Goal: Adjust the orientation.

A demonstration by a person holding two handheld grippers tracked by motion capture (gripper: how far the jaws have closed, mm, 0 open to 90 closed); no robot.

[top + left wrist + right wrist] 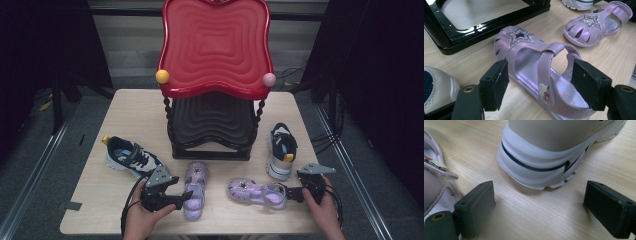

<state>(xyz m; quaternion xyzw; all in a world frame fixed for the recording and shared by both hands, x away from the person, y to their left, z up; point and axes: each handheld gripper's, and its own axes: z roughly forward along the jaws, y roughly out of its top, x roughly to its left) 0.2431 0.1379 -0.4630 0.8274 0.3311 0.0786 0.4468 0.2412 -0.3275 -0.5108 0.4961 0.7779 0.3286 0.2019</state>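
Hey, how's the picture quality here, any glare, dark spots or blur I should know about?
High view: the room around the table is very dark, and the red rack top is brightly lit. Left gripper view: sharp on the purple sandal, with glare streaks on the glossy black rack base. Right gripper view: the white sneaker heel is slightly soft, casting a faint shadow on the wood.
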